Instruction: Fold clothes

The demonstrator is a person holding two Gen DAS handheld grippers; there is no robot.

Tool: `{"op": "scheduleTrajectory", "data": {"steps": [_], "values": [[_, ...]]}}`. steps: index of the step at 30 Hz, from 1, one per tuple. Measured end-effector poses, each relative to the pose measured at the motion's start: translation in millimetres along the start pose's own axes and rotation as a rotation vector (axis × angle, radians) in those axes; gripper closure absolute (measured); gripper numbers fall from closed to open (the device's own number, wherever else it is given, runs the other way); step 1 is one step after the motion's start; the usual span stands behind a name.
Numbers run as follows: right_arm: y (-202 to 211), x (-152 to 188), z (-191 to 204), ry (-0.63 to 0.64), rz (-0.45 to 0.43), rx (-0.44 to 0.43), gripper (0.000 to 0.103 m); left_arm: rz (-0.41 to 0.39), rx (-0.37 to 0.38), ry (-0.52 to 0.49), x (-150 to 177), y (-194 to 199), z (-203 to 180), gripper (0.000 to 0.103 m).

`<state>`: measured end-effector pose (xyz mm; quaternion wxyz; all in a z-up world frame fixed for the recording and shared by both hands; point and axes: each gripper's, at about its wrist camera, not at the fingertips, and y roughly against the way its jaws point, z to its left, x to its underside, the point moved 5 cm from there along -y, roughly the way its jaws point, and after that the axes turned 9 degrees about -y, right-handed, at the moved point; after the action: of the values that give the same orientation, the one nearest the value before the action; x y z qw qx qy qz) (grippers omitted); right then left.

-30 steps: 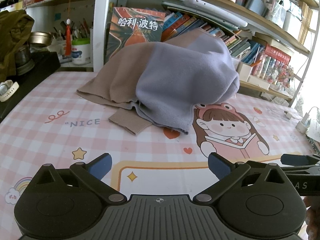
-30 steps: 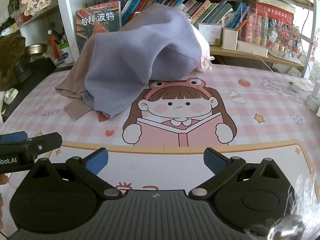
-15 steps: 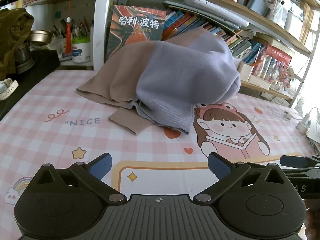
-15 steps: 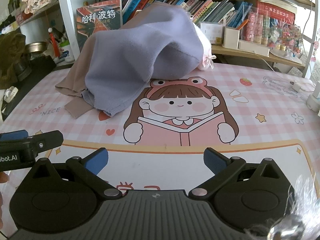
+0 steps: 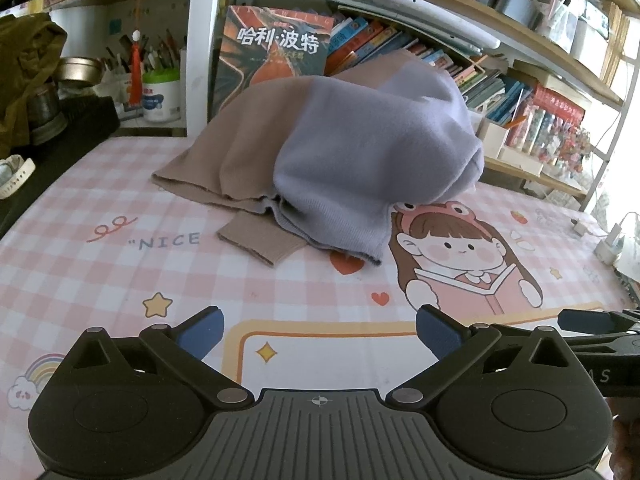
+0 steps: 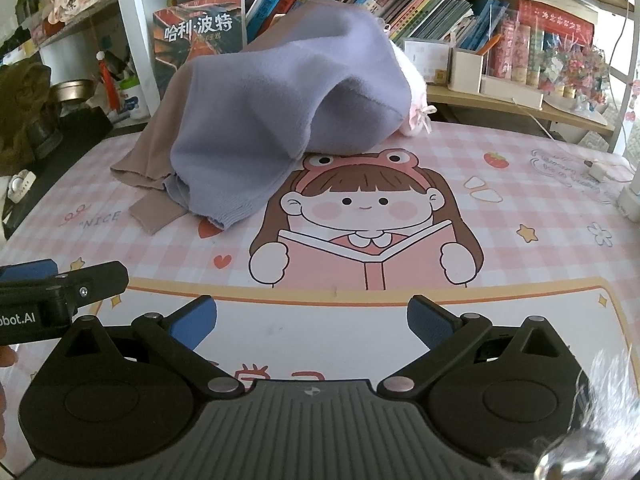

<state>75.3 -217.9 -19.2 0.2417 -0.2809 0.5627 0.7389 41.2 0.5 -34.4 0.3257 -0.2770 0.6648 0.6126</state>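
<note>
Above the mat [image 5: 120,272], both grippers level side by side, fingers [image 5: 200,330] spread wide, empty, sweater [image 5: 360,168] ahead.

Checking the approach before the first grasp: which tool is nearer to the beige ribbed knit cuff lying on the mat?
Left. The left tool faces the beige ribbed knit cuff almost head-on; the right tool sits further right, with the cuff off to its left. Both open, neither touching.

Black tongs [image 5: 318,330], blue finger pads [image 5: 200,330], silver pivot screws — ribbed grey housing, white lettering
</note>
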Motion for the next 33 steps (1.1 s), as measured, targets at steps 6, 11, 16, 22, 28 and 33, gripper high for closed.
{"op": "scheduleTrajectory", "data": {"steps": [6,11,16,22,28,33], "values": [[-2,0,0,0.004,0.007,0.001,0.000,0.003,0.004,-0.001,0,-2,0,0.000],[-4,-1,0,0.005,0.011,0.004,0.000,0.007,0.010,0.000,1,-4,0,0.000],[-5,-1,-2,0.001,0.016,0.005,0.000,0.010,0.014,-0.001,0,-6,-1,0.000],[-6,-1,-9,-0.024,0.021,0.006,0.000,0.026,0.065,0.014,-1,-12,-7,0.001],[-5,-7,-29,-0.088,0.012,0.007,0.000,0.022,0.089,-0.041,-5,-17,-25,0.004],[-4,-18,-49,-0.142,-0.001,-0.013,0.000,-0.021,0.041,-0.139,-26,-24,-44,0.004]]}}
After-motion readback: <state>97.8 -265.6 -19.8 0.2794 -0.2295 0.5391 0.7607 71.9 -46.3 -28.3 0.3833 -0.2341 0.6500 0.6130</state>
